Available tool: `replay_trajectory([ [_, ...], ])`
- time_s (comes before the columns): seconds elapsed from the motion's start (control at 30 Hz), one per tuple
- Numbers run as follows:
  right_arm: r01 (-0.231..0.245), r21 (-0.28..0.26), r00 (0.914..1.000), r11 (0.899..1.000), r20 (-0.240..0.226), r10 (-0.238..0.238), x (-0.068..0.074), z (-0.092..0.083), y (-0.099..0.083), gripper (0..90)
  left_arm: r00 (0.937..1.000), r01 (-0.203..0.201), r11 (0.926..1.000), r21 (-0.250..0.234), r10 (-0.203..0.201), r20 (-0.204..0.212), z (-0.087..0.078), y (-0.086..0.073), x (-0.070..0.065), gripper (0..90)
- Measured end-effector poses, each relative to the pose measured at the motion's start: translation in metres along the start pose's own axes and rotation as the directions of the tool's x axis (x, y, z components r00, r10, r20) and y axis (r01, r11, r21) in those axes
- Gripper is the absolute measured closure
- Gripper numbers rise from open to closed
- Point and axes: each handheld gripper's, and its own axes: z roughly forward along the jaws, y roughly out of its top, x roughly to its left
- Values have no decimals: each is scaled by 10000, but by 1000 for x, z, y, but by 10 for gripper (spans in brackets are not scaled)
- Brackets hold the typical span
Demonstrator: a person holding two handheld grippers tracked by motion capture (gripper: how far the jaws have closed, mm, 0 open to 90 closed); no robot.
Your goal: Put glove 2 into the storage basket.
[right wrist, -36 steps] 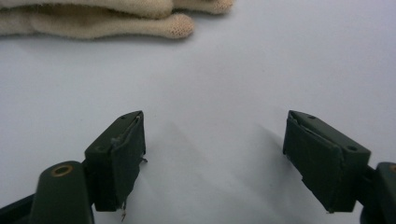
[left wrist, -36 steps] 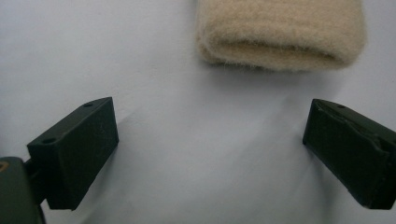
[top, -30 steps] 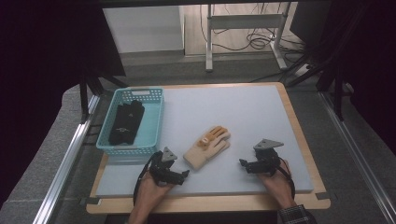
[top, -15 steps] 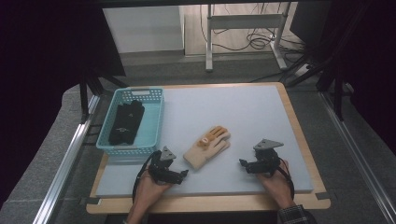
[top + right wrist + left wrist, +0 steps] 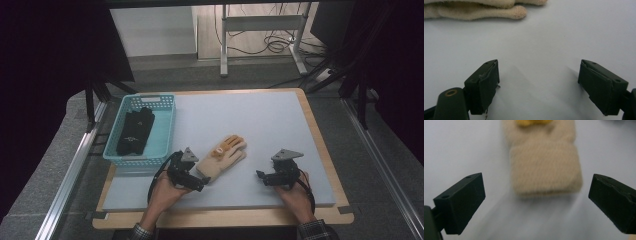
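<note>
A beige knit glove point(image 5: 222, 157) with yellow markings lies flat on the grey mat, fingers pointing to the far right. My left gripper point(image 5: 201, 180) hovers just off the glove's cuff point(image 5: 545, 167). Its jaws have just been opening and now stand wide apart, with bare mat between them. My right gripper point(image 5: 260, 176) rests low on the mat to the right of the glove, open and holding nothing. In the right gripper view point(image 5: 539, 82) the glove's fingertips point(image 5: 474, 10) lie well beyond the jaws.
A light blue plastic basket point(image 5: 150, 96) stands at the mat's left side with a pair of black gloves point(image 5: 134, 131) inside. The mat point(image 5: 260, 120) sits on a wooden board. Metal rails run along both sides, and a white stand is behind the table.
The left hand has risen a little and shifted toward the glove's cuff. The right hand and the glove have stayed put.
</note>
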Motion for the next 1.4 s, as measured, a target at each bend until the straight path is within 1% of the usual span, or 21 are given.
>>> replay_trajectory([
  [0.13,-24,1,10000,10000,-10,24,0,0,0,169,9997,-83,9998,159,79,218,12,21,-2,15],
  [0.2,-17,-4,10000,10000,-9,17,0,0,0,169,9997,-164,9995,267,160,173,17,29,-3,16],
  [0.23,-19,-5,10000,10000,-10,19,0,0,0,169,9998,-137,9995,297,132,172,20,34,-3,16],
  [0.37,1,5,10000,10000,1,-1,0,0,0,169,9991,290,9991,318,-299,291,31,51,3,24],
  [0.47,-15,-5,10000,10000,-8,15,0,0,0,169,9980,495,9983,317,-507,381,39,60,7,30],
  [0.53,-21,-2,10000,10000,-9,21,0,0,0,169,9978,516,9976,469,-535,393,46,65,8,38],
  [0.63,-30,14,10000,10000,-10,30,0,0,0,169,9980,450,9963,733,-480,400,56,68,6,39],
  [0.73,-7,-1,10000,10000,-5,7,0,0,0,169,9993,334,9930,1129,-350,118,68,69,2,41],
  [0.83,-19,-6,10000,10000,-9,19,0,0,0,169,9993,319,9890,1446,-286,-250,77,68,2,45],
  [0.87,-15,-8,10000,10000,-13,15,0,0,0,169,9992,351,9881,1495,-315,-263,79,67,3,45],
  [0.93,-28,1,10000,10000,-13,28,0,0,0,169,9987,519,9870,1519,-512,-86,82,66,5,52],
  [0.97,-20,-4,10000,10000,-11,20,0,0,0,169,9989,465,9876,1499,-455,-98,82,66,4,54],
  [1.03,-21,0,10000,10000,-14,21,0,0,0,169,9995,282,9885,1486,-294,62,80,66,0,99],
  [1.07,-12,-4,10000,10000,-7,12,0,0,0,169,10000,70,9875,1575,-76,32,81,66,-3,105],
  [1.1,-23,4,10000,10000,-9,23,0,0,0,169,9998,-173,9872,1582,189,-86,81,65,-7,103],
  [1.13,-18,3,10000,10000,-8,18,0,0,0,169,9999,-133,9876,1564,139,-24,80,65,-7,127],
  [1.23,-10,6,10000,10000,-1,10,0,0,0,169,10000,-56,9875,1575,60,-18,80,66,-6,144],
  [1.27,-12,7,10000,10000,-1,12,0,0,0,169,9999,55,9880,1543,-38,-114,78,66,-6,169],
  [1.3,-15,8,10000,10000,0,15,0,0,0,169,9998,110,9882,1530,-86,-164,77,66,-5,217],
  [1.37,-14,6,10000,10000,-5,14,0,0,0,169,9999,105,9887,1492,-84,-148,75,66,-4,337],
  [1.4,-11,8,10000,10000,-3,11,0,0,0,169,9999,119,9891,1468,-99,-141,74,66,-3,377],
])
